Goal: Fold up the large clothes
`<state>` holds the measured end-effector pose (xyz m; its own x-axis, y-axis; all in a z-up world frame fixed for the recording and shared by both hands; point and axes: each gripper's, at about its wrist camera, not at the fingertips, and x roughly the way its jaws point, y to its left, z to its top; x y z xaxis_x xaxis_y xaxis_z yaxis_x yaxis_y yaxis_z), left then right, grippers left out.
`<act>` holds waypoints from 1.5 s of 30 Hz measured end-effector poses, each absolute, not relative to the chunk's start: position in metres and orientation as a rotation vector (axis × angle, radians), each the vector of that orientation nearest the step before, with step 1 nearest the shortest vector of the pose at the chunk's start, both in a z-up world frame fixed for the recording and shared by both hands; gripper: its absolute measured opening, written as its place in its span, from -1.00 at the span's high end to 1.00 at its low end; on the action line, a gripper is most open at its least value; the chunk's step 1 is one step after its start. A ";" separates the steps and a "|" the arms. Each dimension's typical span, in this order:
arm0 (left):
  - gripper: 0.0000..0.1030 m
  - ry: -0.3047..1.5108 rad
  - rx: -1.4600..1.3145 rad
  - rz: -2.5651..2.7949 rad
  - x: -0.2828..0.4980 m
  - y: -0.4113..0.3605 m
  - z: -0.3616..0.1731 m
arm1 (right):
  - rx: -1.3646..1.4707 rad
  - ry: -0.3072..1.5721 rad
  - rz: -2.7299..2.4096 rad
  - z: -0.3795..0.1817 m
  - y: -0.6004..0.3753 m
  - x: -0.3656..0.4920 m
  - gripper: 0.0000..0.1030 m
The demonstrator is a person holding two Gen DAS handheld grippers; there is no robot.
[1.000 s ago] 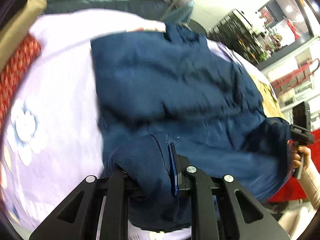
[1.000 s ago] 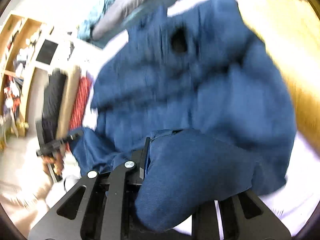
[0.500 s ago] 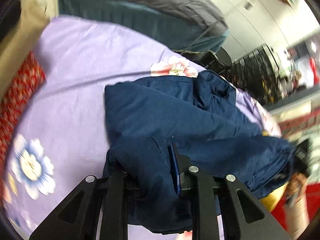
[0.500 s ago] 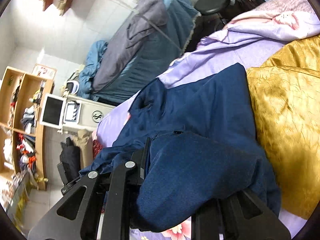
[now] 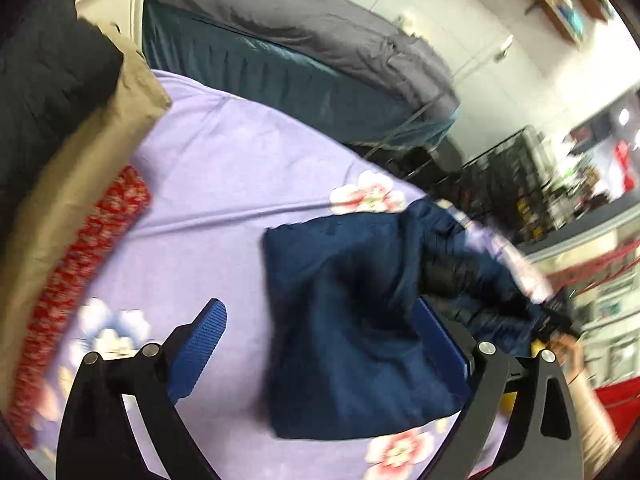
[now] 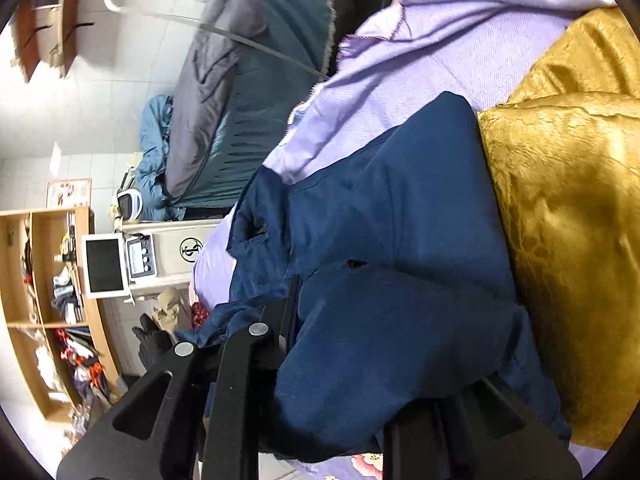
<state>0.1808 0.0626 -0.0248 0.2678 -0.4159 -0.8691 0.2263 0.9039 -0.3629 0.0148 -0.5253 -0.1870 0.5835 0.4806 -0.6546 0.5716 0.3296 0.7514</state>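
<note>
Left gripper point(image 5: 320, 344) jaws opening, navy cotton garment point(image 5: 360, 320) loose between. Right gripper point(image 6: 340, 320) pinching folded navy edge. Garment on lilac floral bedsheet point(image 5: 240, 168), gold cushion point(image 6: 568, 240) right. Mid-fold; next, likely release right, flatten.

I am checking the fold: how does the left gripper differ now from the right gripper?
The left gripper has its jaws wide apart and opening, pads off the navy garment; the right gripper is shut on that garment. The left gripper's blue pads show bare; the right gripper's are buried in bunched cloth. Both point down over the lilac floral bedspread.
</note>
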 end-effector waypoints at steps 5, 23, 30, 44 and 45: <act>-0.78 1.223 0.016 -0.452 0.147 0.026 -0.042 | 1.542 1.001 -0.119 -0.207 -0.534 0.024 0.25; -0.78 1.213 0.172 -0.395 0.120 -0.020 -0.085 | 0.713 0.875 -0.235 -0.092 -0.496 -0.012 -0.48; -0.78 1.220 0.214 -0.359 0.125 -0.027 -0.111 | 0.555 0.996 -0.255 -0.132 -0.485 -0.015 -0.48; 0.60 1.239 0.174 -0.290 0.187 -0.045 -0.119 | 0.443 1.008 -0.202 -0.118 -0.467 0.010 0.73; 0.60 1.254 0.156 -0.270 0.193 -0.041 -0.122 | 0.456 1.005 -0.225 -0.117 -0.472 0.011 0.73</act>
